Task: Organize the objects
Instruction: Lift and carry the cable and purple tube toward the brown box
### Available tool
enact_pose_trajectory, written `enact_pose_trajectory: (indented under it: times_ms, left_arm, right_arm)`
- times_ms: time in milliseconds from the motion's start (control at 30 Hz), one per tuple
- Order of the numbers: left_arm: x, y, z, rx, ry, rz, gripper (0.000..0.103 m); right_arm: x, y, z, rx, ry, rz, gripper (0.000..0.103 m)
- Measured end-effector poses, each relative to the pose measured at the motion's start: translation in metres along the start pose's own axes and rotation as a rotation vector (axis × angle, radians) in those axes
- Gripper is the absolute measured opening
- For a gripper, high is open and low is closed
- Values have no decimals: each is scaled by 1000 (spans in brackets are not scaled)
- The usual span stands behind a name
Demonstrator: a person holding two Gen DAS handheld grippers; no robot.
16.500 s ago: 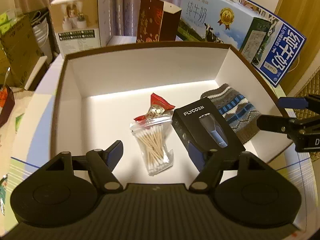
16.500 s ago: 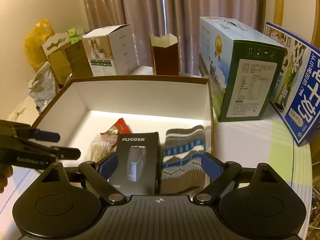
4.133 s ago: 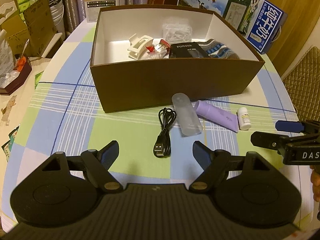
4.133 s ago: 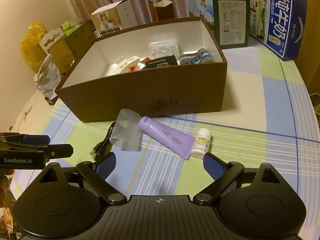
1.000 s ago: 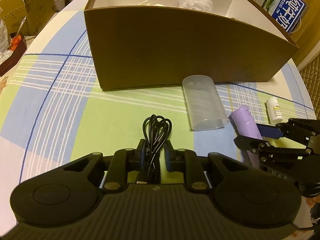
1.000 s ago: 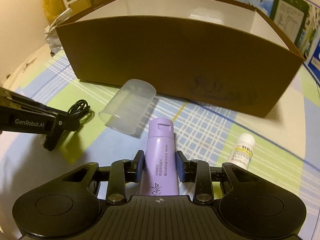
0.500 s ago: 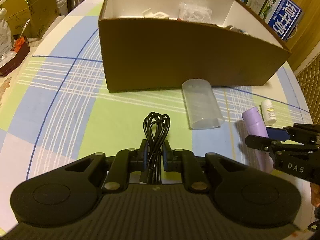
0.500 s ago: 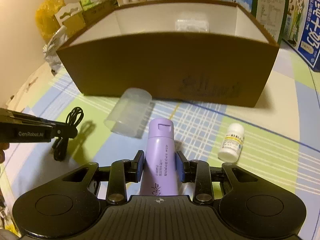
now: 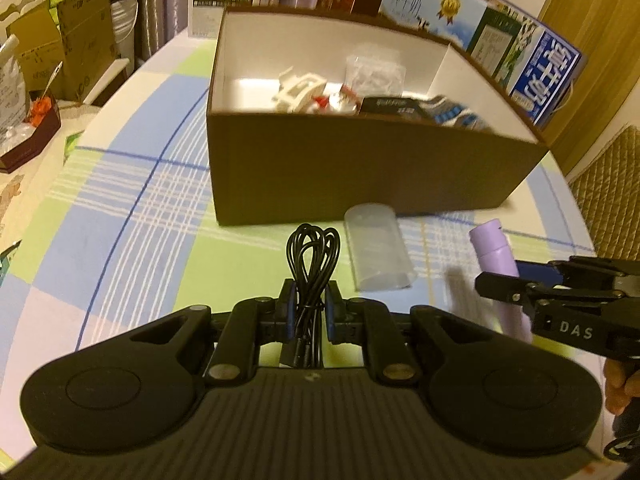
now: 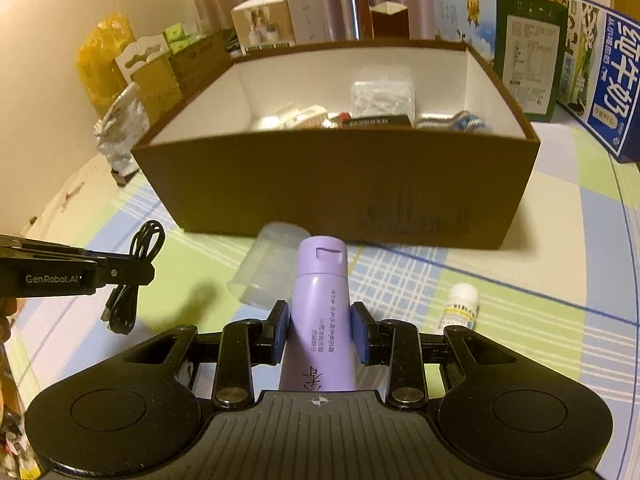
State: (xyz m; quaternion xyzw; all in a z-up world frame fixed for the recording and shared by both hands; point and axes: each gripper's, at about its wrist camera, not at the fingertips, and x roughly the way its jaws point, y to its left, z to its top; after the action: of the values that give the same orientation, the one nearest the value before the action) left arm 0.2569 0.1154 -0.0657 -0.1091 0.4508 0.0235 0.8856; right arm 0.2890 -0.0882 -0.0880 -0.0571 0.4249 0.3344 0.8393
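Observation:
My left gripper (image 9: 310, 302) is shut on a coiled black cable (image 9: 313, 258) and holds it above the table, in front of the brown cardboard box (image 9: 360, 168). My right gripper (image 10: 320, 326) is shut on a purple tube (image 10: 320, 320), cap pointing at the box (image 10: 320, 184). From the left wrist view the tube (image 9: 496, 258) and the right gripper (image 9: 508, 284) hang at the right. The right wrist view has the cable (image 10: 136, 276) in the left gripper (image 10: 136, 270) at the left. Inside the box lie a white clip, a bag, a black carton and a knitted piece.
A clear plastic cup (image 9: 378, 254) lies on its side on the checked tablecloth before the box. A small white bottle (image 10: 460, 306) lies to the right of the tube. Milk cartons (image 10: 592, 64) and other boxes stand behind the box; the table edge curves at left.
Both grippers have risen with the cable and the tube in them, so more of the box's inside shows. Each grip is unchanged.

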Motion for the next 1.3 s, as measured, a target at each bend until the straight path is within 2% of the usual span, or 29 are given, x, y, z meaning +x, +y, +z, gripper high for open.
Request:
enact_pose_trajectory:
  times_ms: [500, 1300]
  left_arm:
    - [-34, -12, 40, 16, -125, -42, 11]
    - [-40, -15, 107, 55, -263, -27, 11]
  right_arm:
    - [-20, 1, 35, -11, -89, 18, 31]
    - [-24, -6, 98, -31, -218, 29, 31]
